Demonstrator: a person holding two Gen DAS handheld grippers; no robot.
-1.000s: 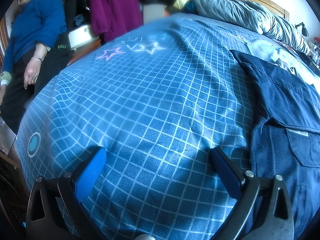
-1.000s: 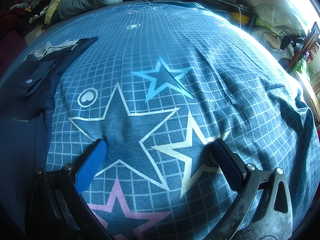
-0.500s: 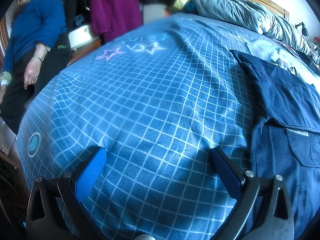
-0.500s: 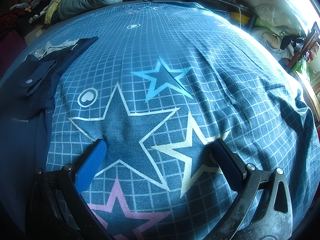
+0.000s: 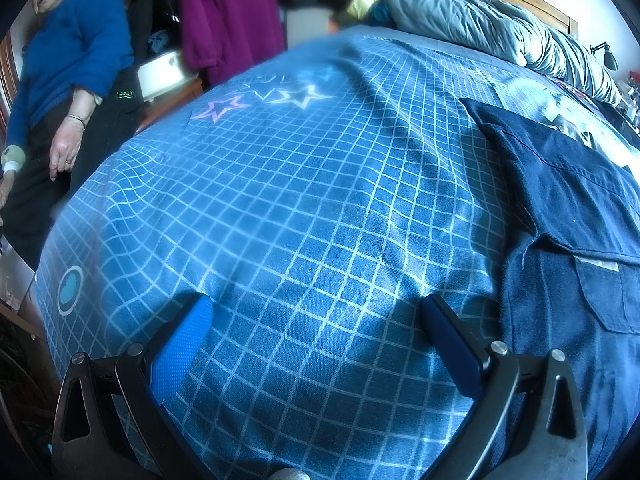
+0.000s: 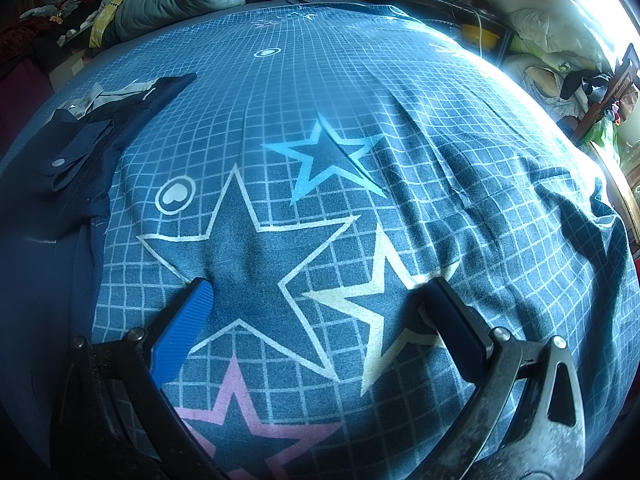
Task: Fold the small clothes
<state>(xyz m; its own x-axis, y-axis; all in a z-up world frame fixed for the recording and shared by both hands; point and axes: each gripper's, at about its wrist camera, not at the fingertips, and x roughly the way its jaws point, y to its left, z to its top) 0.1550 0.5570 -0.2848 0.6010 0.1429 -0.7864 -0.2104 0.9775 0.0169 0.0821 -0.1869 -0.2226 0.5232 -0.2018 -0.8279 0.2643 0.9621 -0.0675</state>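
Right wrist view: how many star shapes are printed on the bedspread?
6, maybe more hidden. Large white-outlined star at centre, light blue star above it, cream star to its right, pink star at the bottom, two faint small stars at the far edge.

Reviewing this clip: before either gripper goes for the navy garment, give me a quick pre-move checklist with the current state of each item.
1. Left gripper open and empty: ok, jaws spread wide over the bedspread.
2. Right gripper open and empty: ok, nothing between the jaws.
3. Garment lying flat: ok on the visible part, with a pocket flap showing; its near end runs out of frame.
4. Garment between the grippers: ok, right of the left view, left of the right view.
5. Either gripper touching the garment: not ok, both sit over bare bedspread.
6. Bystander clear of the work area: ok, standing beside the bed.
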